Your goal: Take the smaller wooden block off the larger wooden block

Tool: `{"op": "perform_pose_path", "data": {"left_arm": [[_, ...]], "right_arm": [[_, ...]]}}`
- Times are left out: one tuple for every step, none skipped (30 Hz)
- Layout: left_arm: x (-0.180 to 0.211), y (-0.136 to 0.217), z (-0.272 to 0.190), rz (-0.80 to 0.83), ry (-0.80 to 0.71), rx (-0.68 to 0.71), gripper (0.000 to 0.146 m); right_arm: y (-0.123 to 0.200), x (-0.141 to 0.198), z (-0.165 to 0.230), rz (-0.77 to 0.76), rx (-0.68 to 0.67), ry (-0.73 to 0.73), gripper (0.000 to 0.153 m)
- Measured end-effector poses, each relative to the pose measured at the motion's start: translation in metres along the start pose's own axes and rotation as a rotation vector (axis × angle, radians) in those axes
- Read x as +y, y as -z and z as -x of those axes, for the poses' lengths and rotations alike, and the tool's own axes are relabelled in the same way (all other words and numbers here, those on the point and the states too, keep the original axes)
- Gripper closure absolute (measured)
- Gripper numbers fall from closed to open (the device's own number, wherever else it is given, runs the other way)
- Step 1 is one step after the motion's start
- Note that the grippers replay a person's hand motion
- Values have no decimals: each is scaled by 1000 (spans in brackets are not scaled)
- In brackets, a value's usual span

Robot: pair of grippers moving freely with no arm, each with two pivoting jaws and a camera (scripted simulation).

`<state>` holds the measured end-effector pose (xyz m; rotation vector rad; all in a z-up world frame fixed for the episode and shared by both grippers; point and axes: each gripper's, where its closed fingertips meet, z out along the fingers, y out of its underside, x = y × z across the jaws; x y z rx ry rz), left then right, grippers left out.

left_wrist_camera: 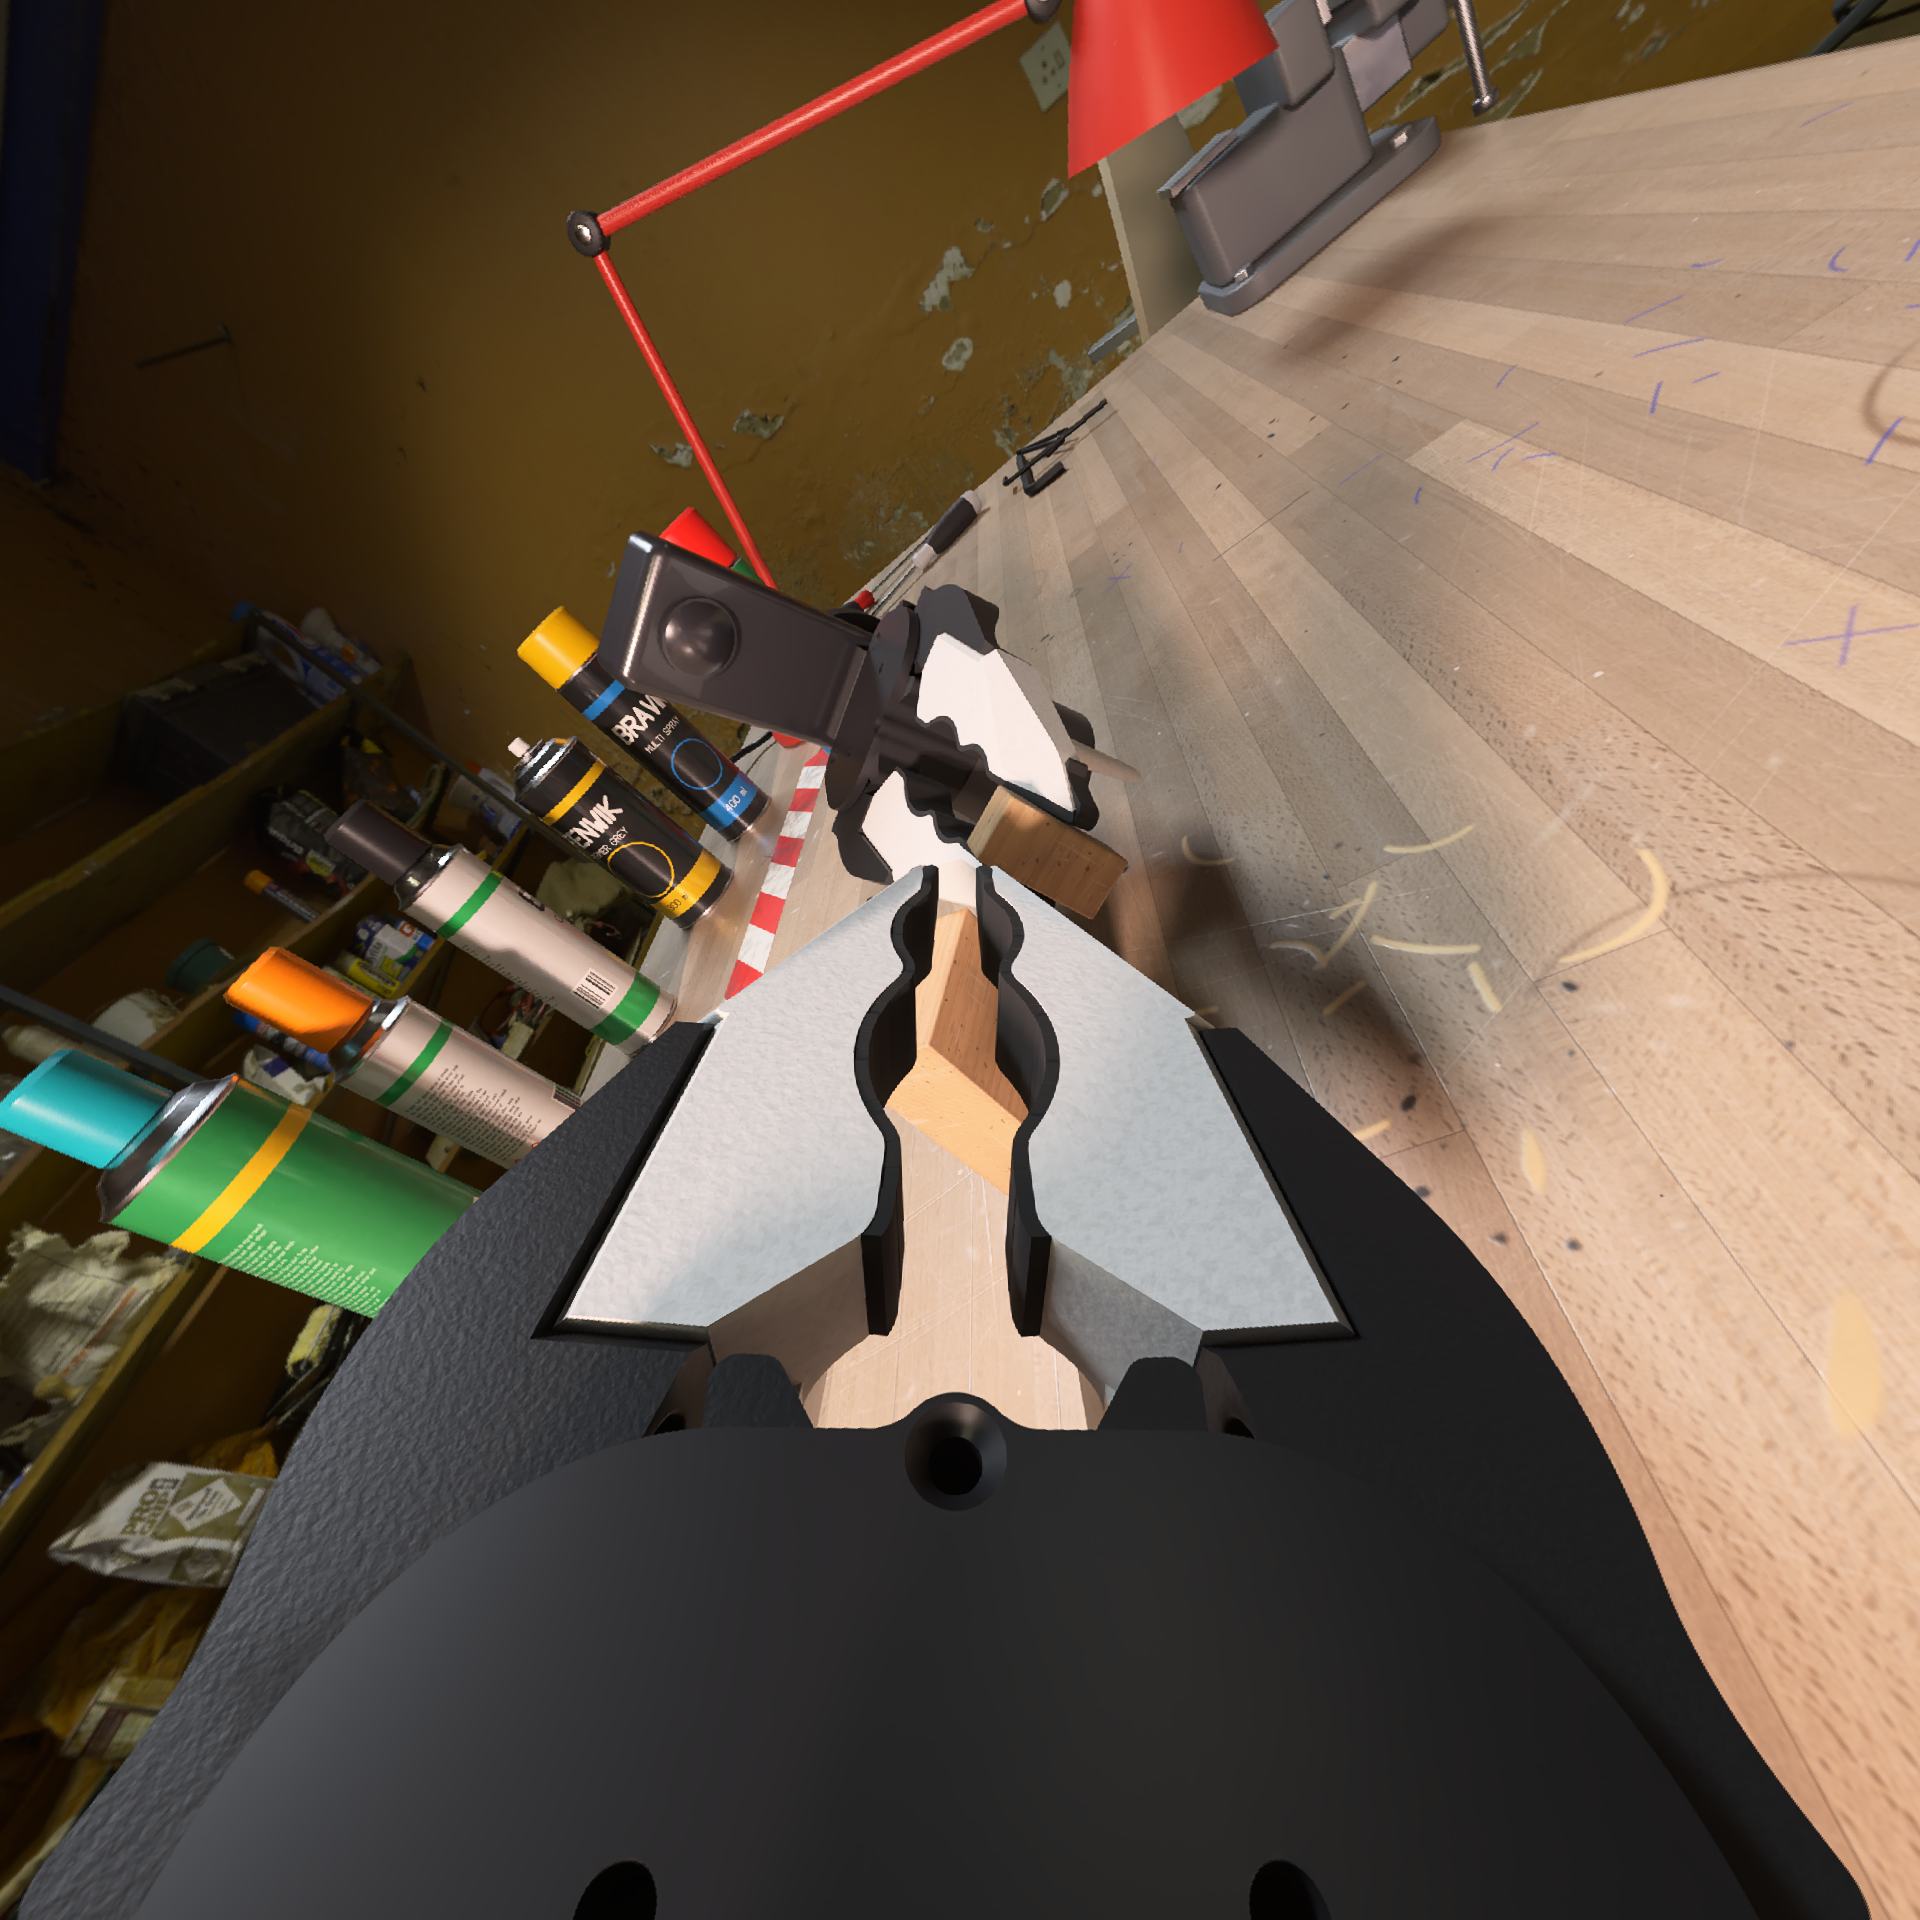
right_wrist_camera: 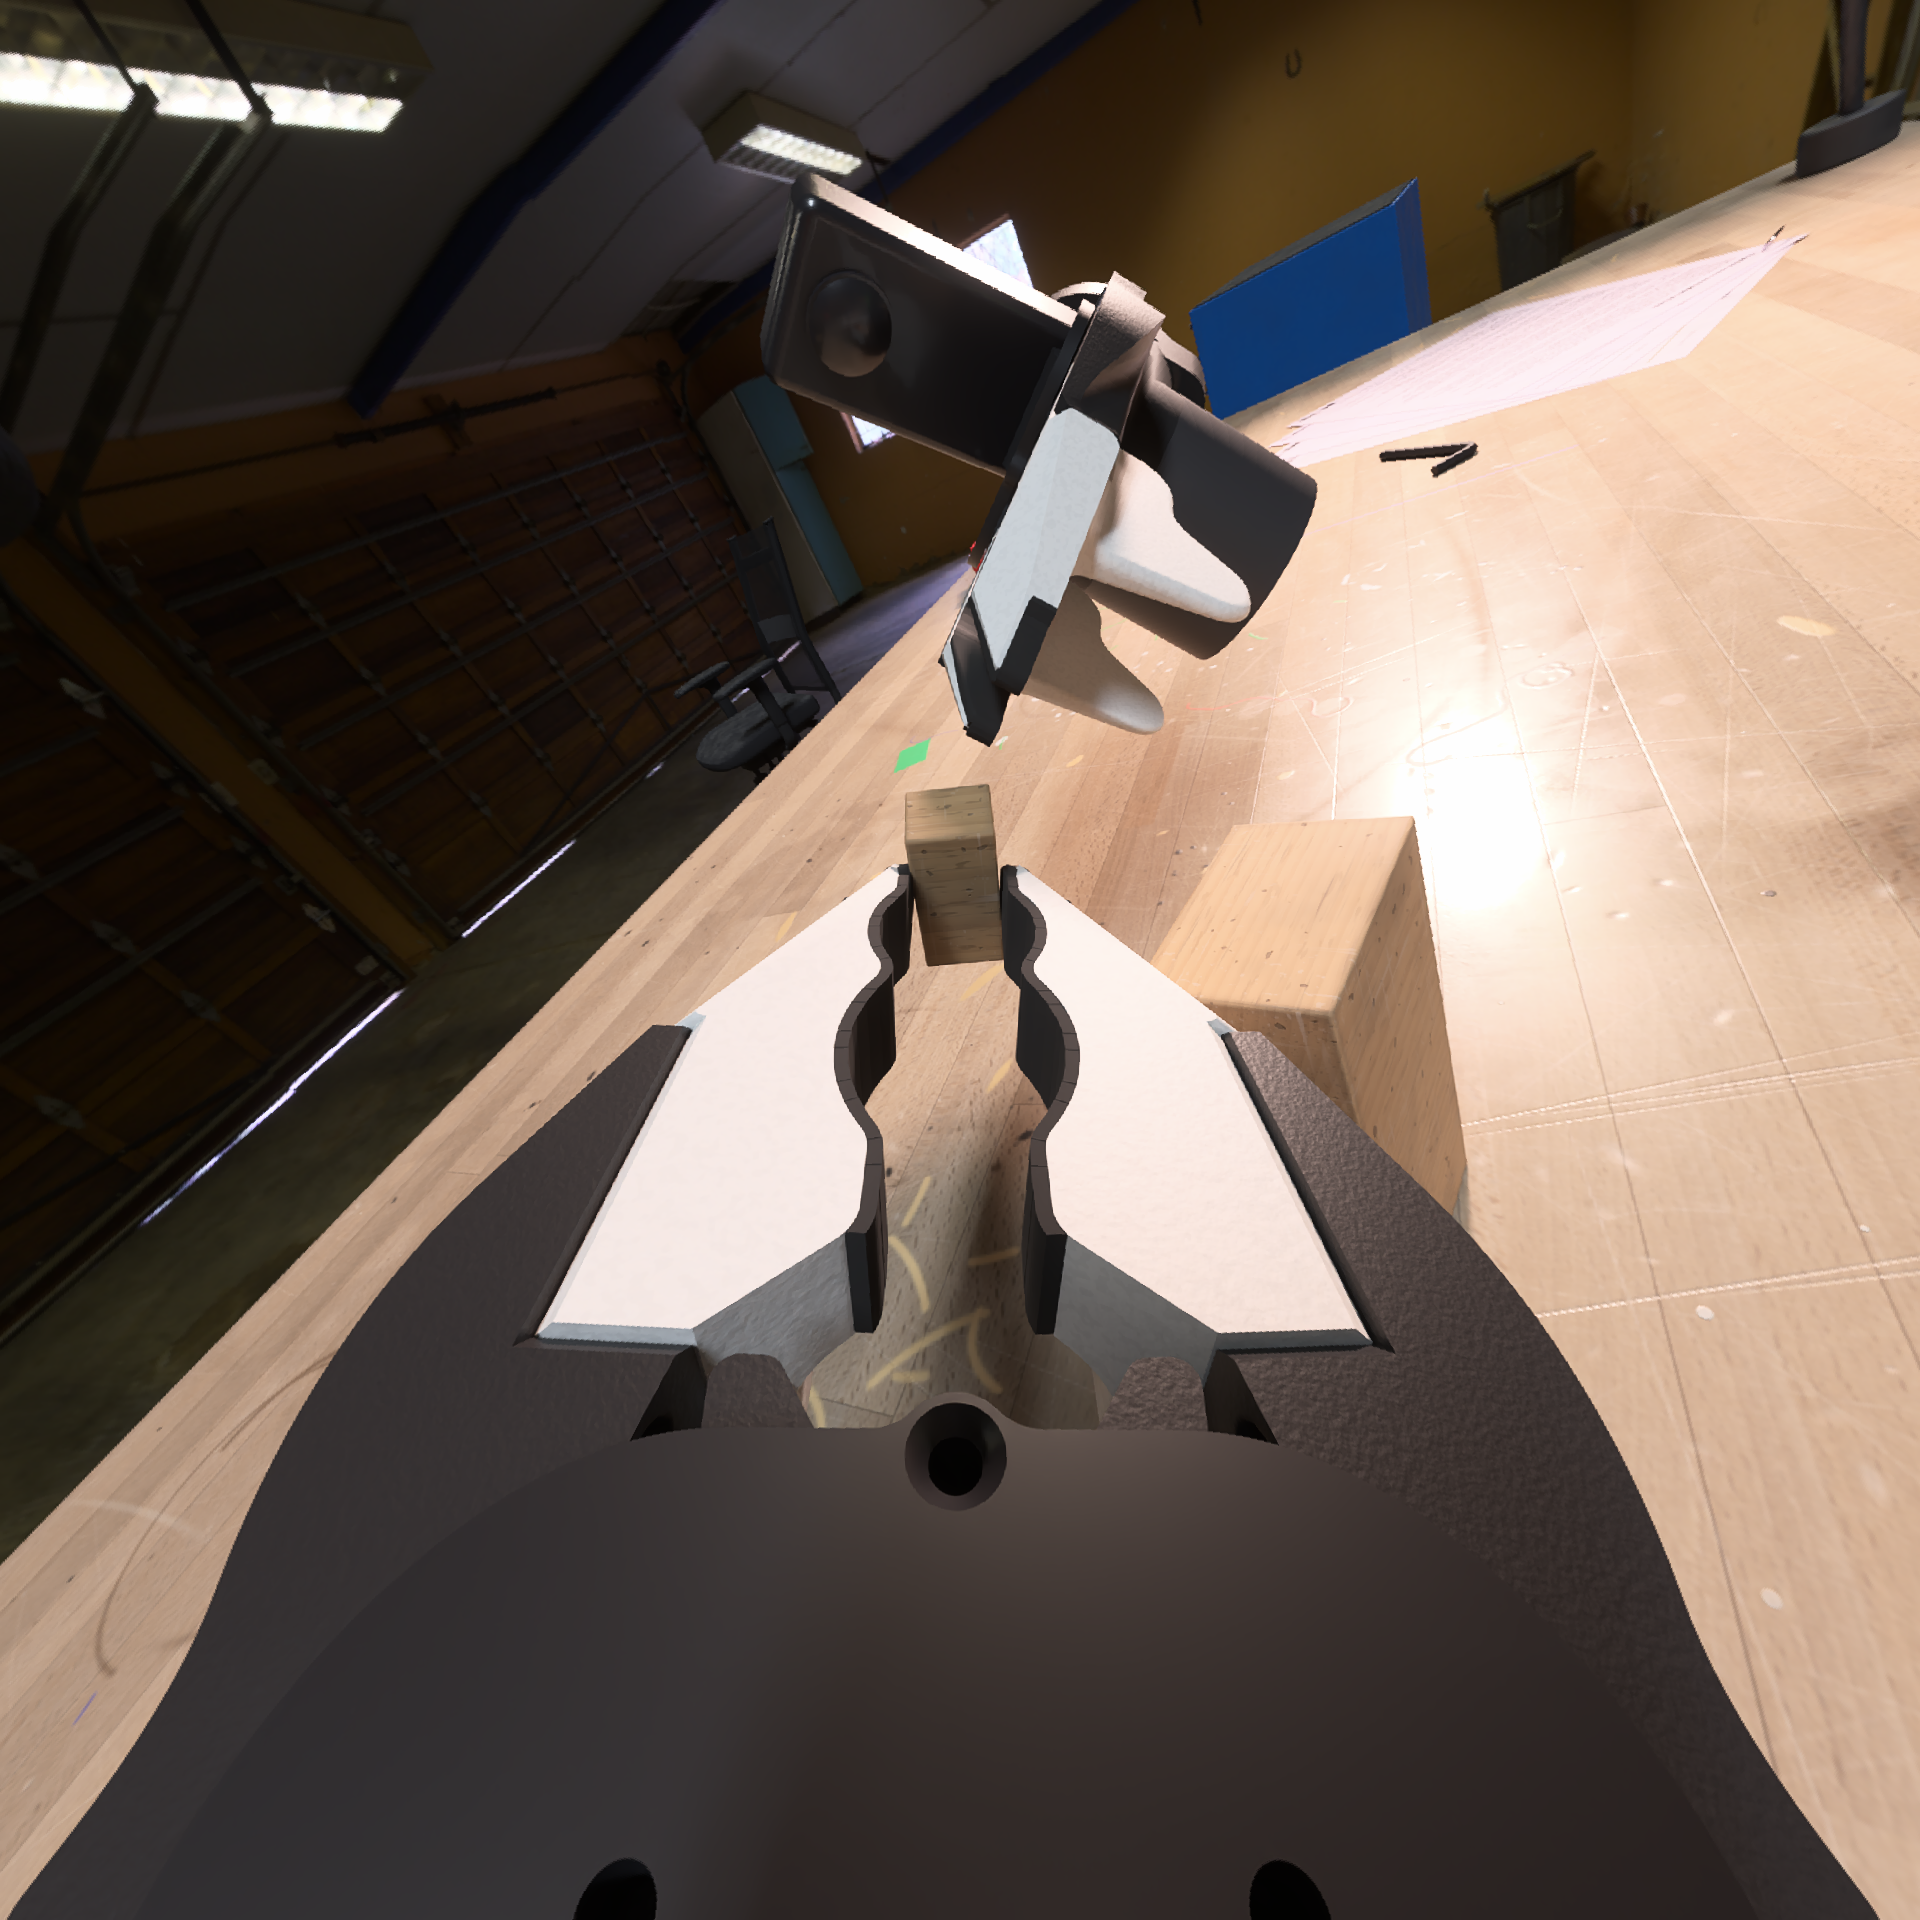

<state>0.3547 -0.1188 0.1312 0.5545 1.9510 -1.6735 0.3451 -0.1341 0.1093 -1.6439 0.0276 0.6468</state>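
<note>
My right gripper (right_wrist_camera: 954, 883) is shut on the smaller wooden block (right_wrist_camera: 951, 894) and holds it clear of the workbench. The larger wooden block (right_wrist_camera: 1309, 966) stands on the bench just to its right, with nothing on top. My left gripper (right_wrist_camera: 1190, 660) hovers above and beyond both blocks, its fingers slightly apart and empty. In the left wrist view, my left gripper (left_wrist_camera: 956, 883) looks down on the larger block (left_wrist_camera: 961, 1049) through its narrow gap. Beyond it, the right gripper (left_wrist_camera: 1013, 816) grips the small block (left_wrist_camera: 1055, 857).
Several spray cans (left_wrist_camera: 582, 945) lie along the bench's edge by a red-white striped strip (left_wrist_camera: 779, 883). A red desk lamp (left_wrist_camera: 1153, 73) and a grey vise (left_wrist_camera: 1299, 177) stand at the far end. A paper sheet (right_wrist_camera: 1538, 332) and a blue panel (right_wrist_camera: 1309, 291) lie beyond. Wood shavings (left_wrist_camera: 1455, 935) are scattered about.
</note>
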Motion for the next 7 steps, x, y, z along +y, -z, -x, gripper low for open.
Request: {"op": "perform_pose_path", "data": {"left_arm": [[0, 0, -1, 0, -1, 1, 139], [1, 0, 0, -2, 3, -1, 139], [0, 0, 0, -7, 8, -4, 139], [0, 0, 1, -13, 14, -9, 139], [0, 0, 1, -18, 20, -10, 139], [-1, 0, 2, -21, 22, -6, 139], [-1, 0, 2, -22, 19, -8, 139]], "right_arm": [[0, 0, 0, 2, 5, 3, 136], [0, 0, -1, 2, 8, 3, 136], [1, 0, -1, 1, 10, 0, 136], [1, 0, -2, 0, 11, -4, 136], [1, 0, -2, -2, 12, -7, 136], [2, -1, -3, -5, 12, -9, 136], [2, -1, -3, -7, 11, -9, 136]]}}
